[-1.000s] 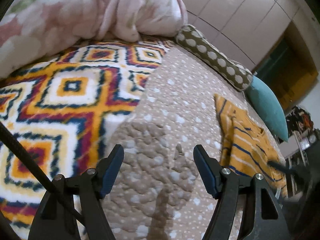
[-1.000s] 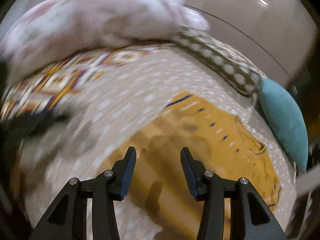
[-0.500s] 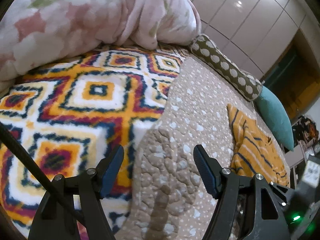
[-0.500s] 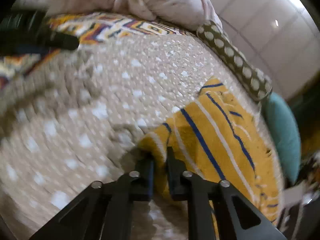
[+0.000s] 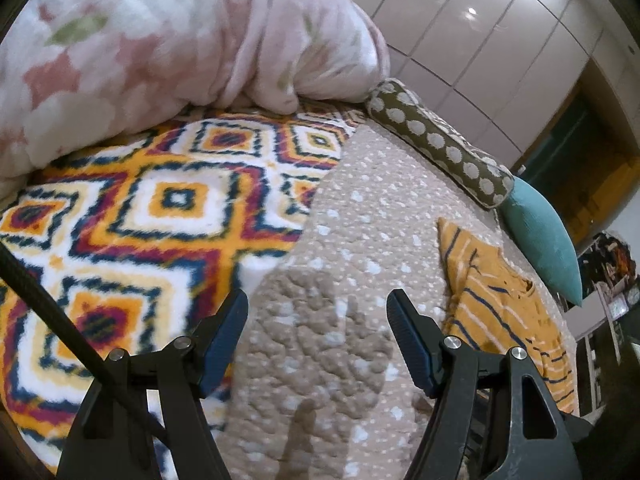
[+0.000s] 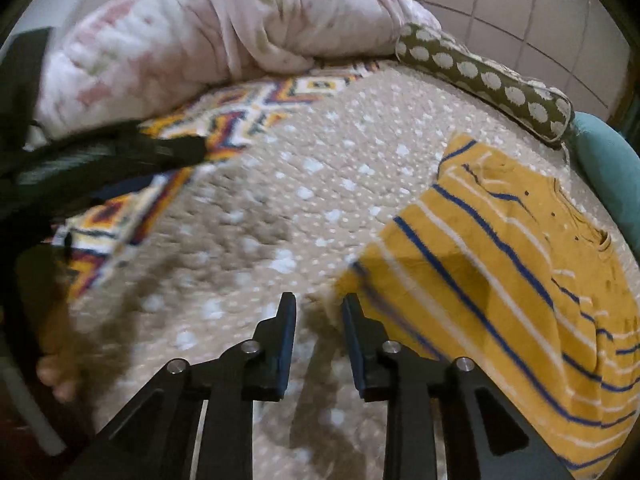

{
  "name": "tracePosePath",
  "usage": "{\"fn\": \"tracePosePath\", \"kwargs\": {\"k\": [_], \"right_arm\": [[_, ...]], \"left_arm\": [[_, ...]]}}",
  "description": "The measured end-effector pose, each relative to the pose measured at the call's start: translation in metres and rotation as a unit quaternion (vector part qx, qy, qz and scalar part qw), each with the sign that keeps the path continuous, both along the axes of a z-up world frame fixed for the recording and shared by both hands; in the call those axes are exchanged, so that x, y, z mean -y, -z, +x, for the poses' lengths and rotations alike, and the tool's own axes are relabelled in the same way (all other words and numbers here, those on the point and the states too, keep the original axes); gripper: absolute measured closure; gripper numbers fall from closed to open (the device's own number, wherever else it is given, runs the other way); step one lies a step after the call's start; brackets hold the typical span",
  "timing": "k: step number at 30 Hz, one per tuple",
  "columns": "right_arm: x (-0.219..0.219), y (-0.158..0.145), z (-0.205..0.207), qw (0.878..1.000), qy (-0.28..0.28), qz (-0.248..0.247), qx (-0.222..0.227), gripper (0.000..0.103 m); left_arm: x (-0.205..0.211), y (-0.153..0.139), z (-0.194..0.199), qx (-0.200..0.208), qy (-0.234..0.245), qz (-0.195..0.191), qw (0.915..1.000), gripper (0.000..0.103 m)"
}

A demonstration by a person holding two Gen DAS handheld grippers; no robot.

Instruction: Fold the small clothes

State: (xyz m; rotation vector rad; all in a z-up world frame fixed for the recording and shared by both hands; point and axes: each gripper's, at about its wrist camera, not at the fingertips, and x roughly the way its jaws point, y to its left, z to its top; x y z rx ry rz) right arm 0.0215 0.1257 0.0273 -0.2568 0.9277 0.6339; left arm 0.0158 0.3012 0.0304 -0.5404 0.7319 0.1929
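Observation:
A small yellow shirt with blue and white stripes (image 6: 500,272) lies flat on the beige dotted quilt (image 6: 320,184); it also shows in the left wrist view (image 5: 496,312) at the right. My right gripper (image 6: 319,308) hangs just above the quilt, its jaws a small gap apart and empty, with the shirt's near left corner right beside its right finger. My left gripper (image 5: 316,312) is wide open and empty over bare quilt (image 5: 380,220), well left of the shirt.
A colourful diamond-pattern blanket (image 5: 140,220) covers the left of the bed. A pink floral duvet (image 5: 160,40) is heaped at the back. A dotted olive bolster (image 5: 440,144) and a teal pillow (image 5: 544,240) lie along the far edge by the wardrobe.
My right gripper was shut on the shirt's corner half a second ago; now its jaws have parted and the corner lies free beside it. The left gripper stayed open, shifting slightly.

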Motion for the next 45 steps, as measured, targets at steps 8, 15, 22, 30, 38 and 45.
{"fn": "tracePosePath", "kwargs": {"k": [8, 15, 22, 30, 38, 45], "right_arm": [[0.101, -0.028, -0.005, 0.992, 0.12, 0.02, 0.04, 0.075], [0.233, -0.005, 0.028, 0.958, 0.287, 0.013, 0.008, 0.075], [0.348, 0.026, 0.025, 0.912, 0.396, 0.097, -0.053, 0.084], [0.346, -0.004, -0.006, 0.91, 0.412, 0.047, -0.01, 0.075], [0.28, -0.015, -0.04, 0.93, 0.363, -0.036, 0.051, 0.053], [0.23, -0.015, -0.04, 0.943, 0.324, -0.045, 0.066, 0.049]], "left_arm": [[0.067, -0.01, 0.014, 0.007, 0.072, 0.041, 0.9965, 0.032], [0.133, 0.006, 0.032, -0.027, 0.161, 0.095, 0.982, 0.028], [0.139, 0.033, 0.045, -0.079, 0.164, 0.072, 0.9806, 0.028], [0.149, 0.032, 0.043, -0.081, 0.164, 0.117, 0.9762, 0.025], [0.168, 0.012, 0.019, -0.032, 0.148, 0.164, 0.9748, 0.025], [0.19, 0.009, 0.01, -0.019, 0.175, 0.185, 0.9669, 0.025]]}}
